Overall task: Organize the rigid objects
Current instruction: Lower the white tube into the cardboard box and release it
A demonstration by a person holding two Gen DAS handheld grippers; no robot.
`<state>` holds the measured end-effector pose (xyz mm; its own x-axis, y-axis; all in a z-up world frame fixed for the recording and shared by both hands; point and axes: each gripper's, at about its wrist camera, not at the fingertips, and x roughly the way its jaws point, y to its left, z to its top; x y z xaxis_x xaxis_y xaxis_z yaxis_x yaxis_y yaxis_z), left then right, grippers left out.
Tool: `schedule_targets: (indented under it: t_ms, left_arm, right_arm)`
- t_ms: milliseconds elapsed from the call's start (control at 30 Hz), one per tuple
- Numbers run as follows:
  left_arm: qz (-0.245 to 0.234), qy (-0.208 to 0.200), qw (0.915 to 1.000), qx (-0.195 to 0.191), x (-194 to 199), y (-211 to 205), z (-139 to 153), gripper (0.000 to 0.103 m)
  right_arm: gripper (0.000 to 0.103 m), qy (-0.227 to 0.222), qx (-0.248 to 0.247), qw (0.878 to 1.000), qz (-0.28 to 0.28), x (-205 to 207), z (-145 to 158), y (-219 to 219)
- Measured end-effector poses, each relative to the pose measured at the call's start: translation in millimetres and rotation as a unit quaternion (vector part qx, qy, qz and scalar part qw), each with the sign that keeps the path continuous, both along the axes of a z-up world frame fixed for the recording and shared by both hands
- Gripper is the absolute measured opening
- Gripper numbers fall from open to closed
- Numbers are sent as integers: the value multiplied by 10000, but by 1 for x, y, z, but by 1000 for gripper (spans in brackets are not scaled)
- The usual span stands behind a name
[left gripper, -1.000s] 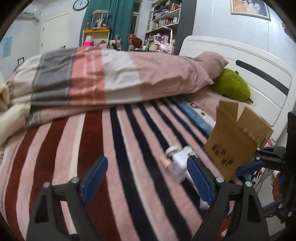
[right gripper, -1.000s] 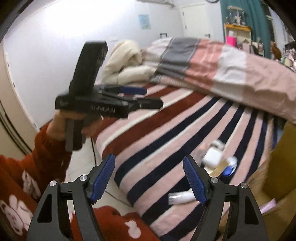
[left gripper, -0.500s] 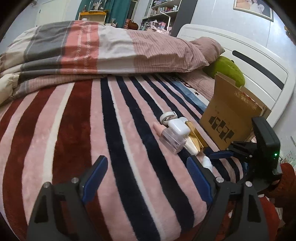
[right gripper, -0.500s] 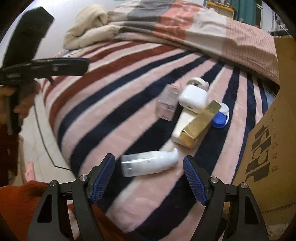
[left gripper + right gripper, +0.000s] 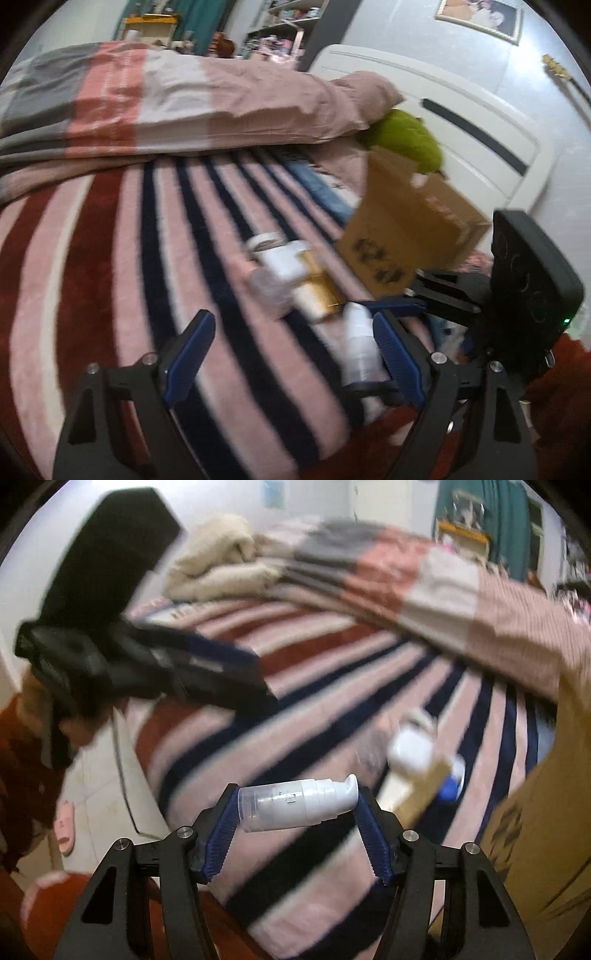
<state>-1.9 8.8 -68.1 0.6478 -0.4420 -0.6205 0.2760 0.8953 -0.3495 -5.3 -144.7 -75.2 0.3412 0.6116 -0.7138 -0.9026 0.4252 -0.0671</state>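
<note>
My right gripper (image 5: 297, 806) is shut on a white pump bottle (image 5: 295, 805), held lengthwise between the blue pads and lifted off the striped blanket. The bottle also shows in the left wrist view (image 5: 360, 349). A cluster of small objects lies on the bed: a white case (image 5: 410, 751), a gold box (image 5: 319, 286), a clear pink bottle (image 5: 269, 284), a blue-and-white item (image 5: 452, 782) and a tape roll (image 5: 264, 242). An open cardboard box (image 5: 410, 236) stands just right of them. My left gripper (image 5: 291, 350) is open and empty above the blanket, left of the bottle.
A folded pink and grey duvet (image 5: 184, 103) lies across the far side of the bed. A green plush (image 5: 410, 136) sits by the white headboard (image 5: 461, 122). Folded cream blankets (image 5: 221, 568) lie at the bed's far corner. Floor and a pink slipper (image 5: 64, 827) are at left.
My right gripper has closed on the white pump bottle and lifted it off the blanket. My left gripper has moved closer to the cluster and stays open.
</note>
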Motion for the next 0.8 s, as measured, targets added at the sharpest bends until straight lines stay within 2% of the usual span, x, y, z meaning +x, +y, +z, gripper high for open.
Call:
schedule_targets:
  t_ms: [100, 133, 267, 300, 367, 400, 500, 667, 800]
  left_arm:
    - [-296, -68, 9994, -159, 5, -15, 18, 84]
    - [-349, -70, 9991, -213, 8, -18, 24, 79]
    - [-708, -163, 9970, -268, 21, -35, 49, 48]
    - [-772, -194, 9966, -219, 25, -41, 55, 44]
    - [-844, -201, 9962, -126, 36, -54, 64, 24]
    - [-941, -178, 9953, -147, 42, -61, 67, 22]
    - [-1090, -215, 9938, 47, 60, -87, 78, 22]
    - [-1473, -123, 9890, 90, 95, -126, 90, 22]
    - [-1858, 184, 9824, 85, 129, -159, 91, 22]
  right_arm:
    - [59, -371, 256, 9990, 59, -5, 28, 3]
    - [59, -527, 332, 9980, 44, -4, 38, 4]
    - [59, -874, 388, 9953, -129, 4, 60, -2]
    - [59, -909, 428, 9948, -182, 7, 66, -6]
    - [59, -969, 466, 9938, -286, 13, 73, -15]
    - [58, -1012, 455, 9932, -366, 16, 76, -19]
    - [58, -1028, 479, 9914, -654, 32, 86, -38]
    - [58, -968, 459, 9883, -1085, 58, 101, -77]
    - [59, -712, 269, 9870, -1412, 85, 105, -106]
